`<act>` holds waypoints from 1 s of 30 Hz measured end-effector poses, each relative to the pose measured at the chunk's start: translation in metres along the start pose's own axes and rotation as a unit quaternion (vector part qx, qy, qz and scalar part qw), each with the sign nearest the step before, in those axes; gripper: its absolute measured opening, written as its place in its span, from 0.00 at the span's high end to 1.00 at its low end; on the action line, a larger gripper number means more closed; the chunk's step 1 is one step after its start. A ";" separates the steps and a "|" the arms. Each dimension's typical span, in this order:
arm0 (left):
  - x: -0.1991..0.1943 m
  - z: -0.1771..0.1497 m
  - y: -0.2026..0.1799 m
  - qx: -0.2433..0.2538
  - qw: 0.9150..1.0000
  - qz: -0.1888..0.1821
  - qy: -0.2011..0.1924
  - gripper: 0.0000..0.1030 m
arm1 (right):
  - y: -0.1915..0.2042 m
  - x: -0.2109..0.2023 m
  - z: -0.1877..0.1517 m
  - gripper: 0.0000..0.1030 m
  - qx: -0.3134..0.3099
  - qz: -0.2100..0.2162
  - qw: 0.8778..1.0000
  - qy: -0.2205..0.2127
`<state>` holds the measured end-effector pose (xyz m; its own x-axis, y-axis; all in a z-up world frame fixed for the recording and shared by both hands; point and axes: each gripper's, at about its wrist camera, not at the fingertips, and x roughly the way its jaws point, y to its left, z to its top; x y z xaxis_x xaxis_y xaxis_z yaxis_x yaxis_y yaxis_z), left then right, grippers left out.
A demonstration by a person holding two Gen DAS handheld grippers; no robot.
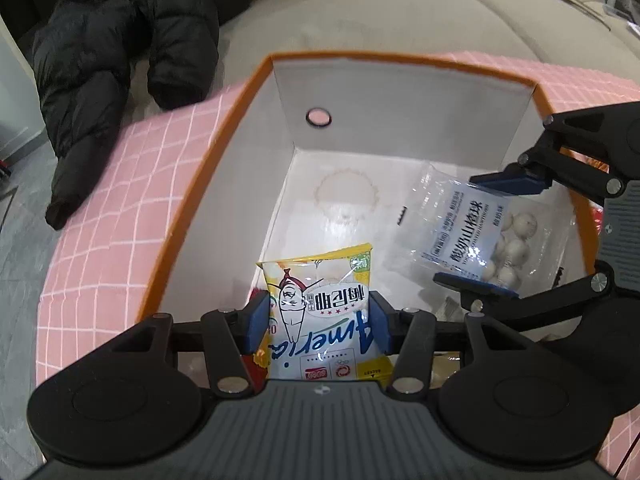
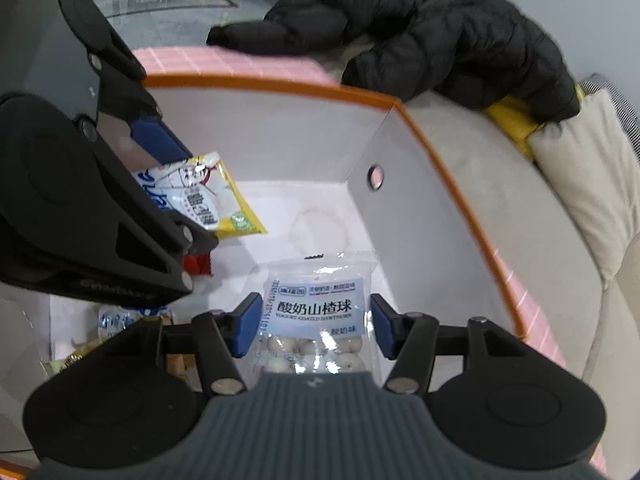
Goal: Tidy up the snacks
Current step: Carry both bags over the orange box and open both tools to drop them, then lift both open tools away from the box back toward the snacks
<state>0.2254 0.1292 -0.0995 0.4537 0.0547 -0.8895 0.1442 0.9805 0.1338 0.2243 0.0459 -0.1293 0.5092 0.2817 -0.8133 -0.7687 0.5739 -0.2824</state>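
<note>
The yellow-and-white snack packet (image 1: 320,312), printed with a cartoon figure, is pinched between the blue pads of the left gripper (image 1: 319,321) over the near left of the white-lined box (image 1: 224,152). To its right, the right gripper (image 2: 316,326) holds a clear bag of white yogurt-coated balls (image 2: 316,320), pads against its sides. Only the right wrist view shows further packets (image 2: 120,322) at the box's near-left floor.

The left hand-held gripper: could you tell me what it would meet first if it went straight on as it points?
Probably the white floor of the box. The left hand-held gripper holds a yellow snack packet that would land first; depth is unclear.
</note>
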 end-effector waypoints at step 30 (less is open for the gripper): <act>-0.130 -0.008 -0.013 -0.094 0.977 0.052 -0.185 0.20 | -0.033 -0.129 -0.012 0.20 0.156 -0.068 0.978 -0.117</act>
<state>0.1573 0.1108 0.0103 0.7488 0.1172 -0.6524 -0.0674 0.9926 0.1010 0.1798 -0.0186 -0.0207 0.7017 0.3329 -0.6299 -0.5496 0.8155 -0.1813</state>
